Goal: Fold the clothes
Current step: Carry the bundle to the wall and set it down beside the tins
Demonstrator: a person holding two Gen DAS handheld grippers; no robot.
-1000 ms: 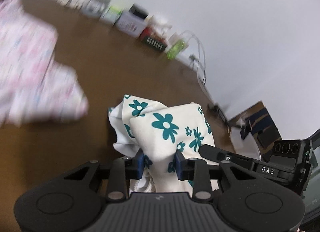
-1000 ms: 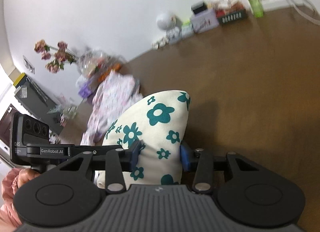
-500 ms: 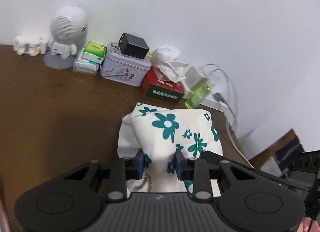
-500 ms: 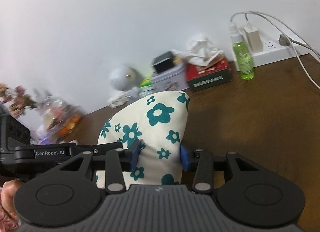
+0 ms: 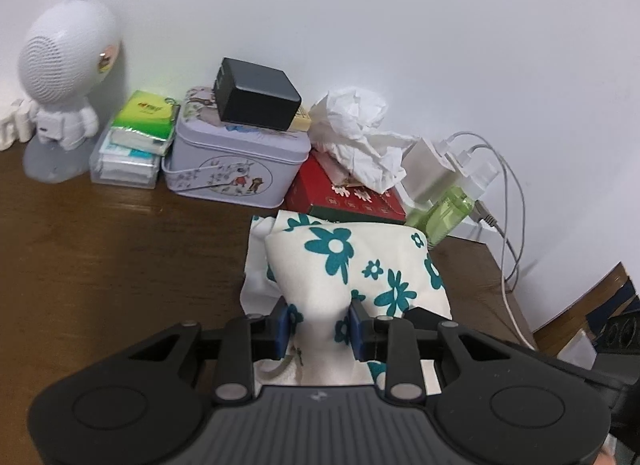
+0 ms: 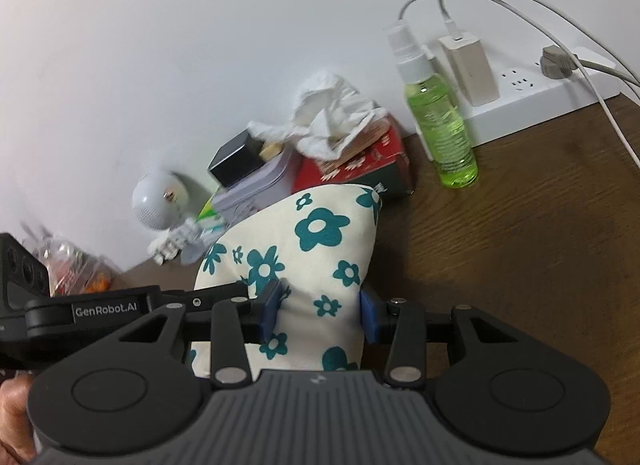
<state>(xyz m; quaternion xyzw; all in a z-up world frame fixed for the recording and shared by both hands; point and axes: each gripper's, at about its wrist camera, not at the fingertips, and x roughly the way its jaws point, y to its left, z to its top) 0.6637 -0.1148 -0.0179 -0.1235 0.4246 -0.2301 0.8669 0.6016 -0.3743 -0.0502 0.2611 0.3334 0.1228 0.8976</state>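
Cloth point(image 5: 360, 265), cream with teal flowers, hangs bunched over the brown table point(image 5: 100, 265), pinched in both the left gripper point(image 5: 319, 328) and right gripper point(image 6: 320, 315), and may sweep the red tissue box point(image 5: 352, 201) or topple the green spray bottle point(image 6: 440, 121) just beyond.

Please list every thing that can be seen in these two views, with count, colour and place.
floral cloth: 1, cream with teal flowers, held over the table
table: 1, brown wood
round-headed figure: 1, white, back left by the wall
tissue packs: a stack, green and white
tin box: 1, lilac
black box: 1, on the tin
tissue box: 1, red
spray bottle: 1, green
power strip: 1, white
left hand-held gripper: black, shut on the cloth
right hand-held gripper: black, shut on the cloth
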